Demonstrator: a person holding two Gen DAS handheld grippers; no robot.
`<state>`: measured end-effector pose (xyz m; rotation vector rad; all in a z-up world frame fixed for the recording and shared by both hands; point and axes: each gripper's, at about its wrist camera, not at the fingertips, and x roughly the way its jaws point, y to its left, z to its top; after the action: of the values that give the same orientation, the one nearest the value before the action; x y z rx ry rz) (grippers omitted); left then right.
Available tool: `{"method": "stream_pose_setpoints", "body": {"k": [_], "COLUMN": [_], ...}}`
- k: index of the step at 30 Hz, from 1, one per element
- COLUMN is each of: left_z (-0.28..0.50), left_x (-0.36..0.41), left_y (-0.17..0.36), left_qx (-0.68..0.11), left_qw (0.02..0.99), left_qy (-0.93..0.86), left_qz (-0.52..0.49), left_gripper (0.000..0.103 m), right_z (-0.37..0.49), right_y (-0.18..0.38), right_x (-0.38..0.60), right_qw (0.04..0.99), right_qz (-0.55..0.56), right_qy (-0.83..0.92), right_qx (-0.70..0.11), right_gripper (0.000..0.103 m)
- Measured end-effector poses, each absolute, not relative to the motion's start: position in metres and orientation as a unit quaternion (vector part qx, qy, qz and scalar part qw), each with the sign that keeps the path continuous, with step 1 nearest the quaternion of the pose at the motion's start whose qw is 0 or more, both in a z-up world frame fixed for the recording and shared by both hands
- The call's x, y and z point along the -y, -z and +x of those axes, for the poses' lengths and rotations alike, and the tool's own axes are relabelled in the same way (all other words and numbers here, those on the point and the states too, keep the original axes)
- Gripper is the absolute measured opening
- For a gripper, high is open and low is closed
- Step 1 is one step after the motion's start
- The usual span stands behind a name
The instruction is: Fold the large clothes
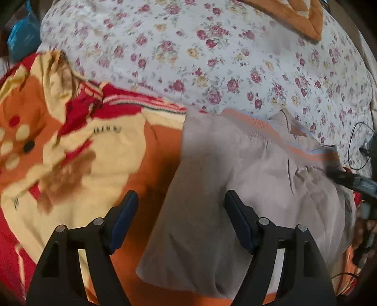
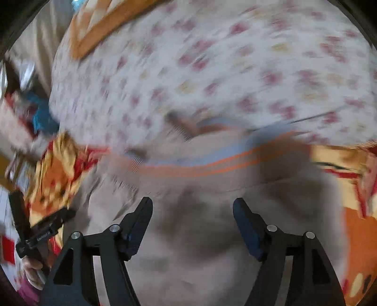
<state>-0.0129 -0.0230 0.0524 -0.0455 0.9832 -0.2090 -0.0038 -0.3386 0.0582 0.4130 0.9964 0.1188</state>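
Both grippers' fingers (image 1: 132, 200) released above beige trousers (image 1: 235, 188); perhaps a hand (image 2: 33, 270), right view only.

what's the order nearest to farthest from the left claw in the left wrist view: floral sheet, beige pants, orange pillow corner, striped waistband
From the left claw:
1. beige pants, directly under and between the open fingers, toward the right.
2. striped waistband, at the pants' far edge, up and right.
3. floral sheet, beyond the waistband, across the upper view.
4. orange pillow corner, at the top right, on the sheet.
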Motion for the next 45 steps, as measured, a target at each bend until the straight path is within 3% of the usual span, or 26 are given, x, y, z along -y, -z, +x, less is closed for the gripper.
{"method": "stream_pose_setpoints", "body": {"k": [2, 3, 4, 6, 9, 14, 17, 19, 22, 30, 36, 39, 43, 45], "left_z": [-0.017, -0.019, -0.019, -0.019, -0.014, -0.012, -0.016, -0.016, -0.014, -0.013, -0.020, -0.023, -0.032, -0.035], "left_x": [0.019, 0.019, 0.017, 0.015, 0.009, 0.012, 0.019, 0.023, 0.029, 0.031, 0.028, 0.027, 0.030, 0.034], "left_y": [-0.046, -0.045, -0.043, -0.043, -0.047, -0.054, -0.050, -0.048, -0.037, -0.021, -0.031, -0.040, -0.050, -0.049], "left_qx": [-0.470, -0.468, -0.463, -0.458, -0.454, -0.436, -0.442, -0.446, -0.464, -0.461, -0.465, -0.457, -0.448, -0.451], "left_qw": [0.876, 0.877, 0.880, 0.883, 0.884, 0.890, 0.886, 0.884, 0.877, 0.881, 0.880, 0.883, 0.887, 0.885], "left_qy": [0.107, 0.105, 0.102, 0.103, 0.107, 0.125, 0.136, 0.137, 0.127, 0.108, 0.101, 0.104, 0.113, 0.113], "left_qz": [-0.030, -0.028, -0.024, -0.025, -0.040, -0.055, -0.039, -0.028, -0.006, 0.004, 0.006, 0.008, 0.008, 0.017], "left_gripper": [0.075, 0.075, 0.075, 0.075, 0.075, 0.075, 0.075, 0.075, 0.076, 0.083, 0.083, 0.083, 0.083, 0.083], "right_z": [0.010, 0.019, 0.023, 0.031, 0.034, 0.051, 0.044, 0.018, -0.024, -0.062, -0.086, -0.116, -0.155, -0.164], "right_y": [-0.044, -0.036, -0.030, -0.026, -0.040, -0.028, -0.014, -0.025, -0.042, 0.013, -0.021, -0.046, -0.037, -0.017], "right_x": [0.314, 0.302, 0.296, 0.294, 0.305, 0.311, 0.306, 0.316, 0.342, 0.427, 0.406, 0.391, 0.389, 0.392], "right_qw": [0.853, 0.852, 0.851, 0.856, 0.873, 0.871, 0.860, 0.858, 0.878, 0.872, 0.880, 0.890, 0.890, 0.874], "right_qz": [0.163, 0.142, 0.128, 0.120, 0.143, 0.161, 0.169, 0.194, 0.194, 0.185, 0.163, 0.163, 0.155, 0.126], "right_qy": [-0.062, -0.056, -0.043, -0.013, 0.003, 0.026, 0.009, -0.009, 0.012, 0.150, 0.128, 0.109, 0.122, 0.139], "right_qx": [-0.492, -0.502, -0.508, -0.504, -0.466, -0.463, -0.482, -0.476, -0.437, -0.429, -0.428, -0.412, -0.411, -0.449], "right_gripper": [0.071, 0.059, 0.029, 0.010, 0.007, 0.008, 0.025, 0.044, 0.053, 0.050, 0.054, 0.067, 0.068, 0.065]}}
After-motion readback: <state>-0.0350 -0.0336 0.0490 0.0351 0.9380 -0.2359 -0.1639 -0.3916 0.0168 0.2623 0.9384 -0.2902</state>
